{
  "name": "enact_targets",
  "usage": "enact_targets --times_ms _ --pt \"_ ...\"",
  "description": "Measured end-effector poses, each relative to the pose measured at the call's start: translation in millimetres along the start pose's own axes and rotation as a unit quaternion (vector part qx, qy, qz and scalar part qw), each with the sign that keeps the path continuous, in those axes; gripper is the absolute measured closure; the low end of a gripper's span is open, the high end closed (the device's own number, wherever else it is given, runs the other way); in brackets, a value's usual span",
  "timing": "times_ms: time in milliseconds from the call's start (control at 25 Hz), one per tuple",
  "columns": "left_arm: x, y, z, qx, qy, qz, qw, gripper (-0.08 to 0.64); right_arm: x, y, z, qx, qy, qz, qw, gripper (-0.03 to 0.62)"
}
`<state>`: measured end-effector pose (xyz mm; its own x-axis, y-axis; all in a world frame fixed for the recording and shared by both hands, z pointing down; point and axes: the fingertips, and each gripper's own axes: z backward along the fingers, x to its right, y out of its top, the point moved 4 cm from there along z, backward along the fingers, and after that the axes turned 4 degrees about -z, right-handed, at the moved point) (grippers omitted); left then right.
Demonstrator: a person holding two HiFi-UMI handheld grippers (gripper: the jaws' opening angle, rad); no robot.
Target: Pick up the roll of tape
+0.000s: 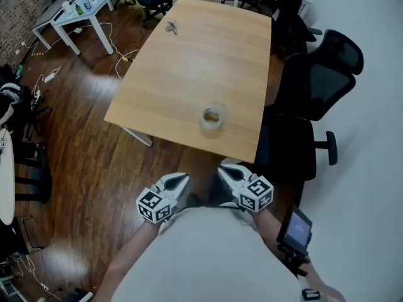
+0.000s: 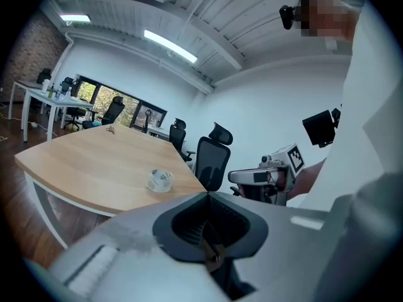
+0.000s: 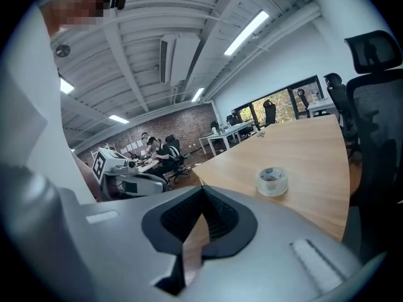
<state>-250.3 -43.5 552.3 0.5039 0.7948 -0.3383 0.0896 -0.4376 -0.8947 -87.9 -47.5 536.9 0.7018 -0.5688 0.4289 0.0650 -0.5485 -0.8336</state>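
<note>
A clear roll of tape lies flat near the front edge of the light wooden table; it also shows in the left gripper view and the right gripper view. My left gripper and right gripper hang side by side close to my body, short of the table's near edge and well apart from the tape. Both are shut with nothing between the jaws. The left gripper and the right gripper each point towards the table.
Black office chairs crowd the table's right side. A small metal object lies at the table's far end. White desks and floor cables sit far left. A small screen is at my right.
</note>
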Motion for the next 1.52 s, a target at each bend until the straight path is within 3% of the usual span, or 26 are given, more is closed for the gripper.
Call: enact_targets --times_ms 240,560,920,1040,1240,1520 --pt "-31 24 -27 -0.027 0.000 -0.013 0.9995 0.555 33 22 -17 0.008 -0.018 -0.004 1.000 0.584" --pt "-49 57 -107 -0.056 -0.011 -0.044 0.9974 0.555 97 53 -18 0.015 -0.015 -0.012 1.000 0.584" --pt "-60 60 -171 -0.137 -0.020 -0.098 0.9856 0.555 151 62 -17 0.005 -0.009 -0.035 0.999 0.584" --pt "-74 53 -182 -0.180 -0.018 -0.136 0.9741 0.554 160 64 -27 0.004 0.000 -0.038 0.999 0.584" --pt "-92 42 -201 -0.253 -0.023 -0.199 0.9466 0.540 172 69 -34 0.004 0.010 -0.044 0.999 0.584" --pt "-108 28 -231 -0.347 -0.023 -0.243 0.9058 0.471 197 70 -30 0.005 0.018 -0.058 0.998 0.584"
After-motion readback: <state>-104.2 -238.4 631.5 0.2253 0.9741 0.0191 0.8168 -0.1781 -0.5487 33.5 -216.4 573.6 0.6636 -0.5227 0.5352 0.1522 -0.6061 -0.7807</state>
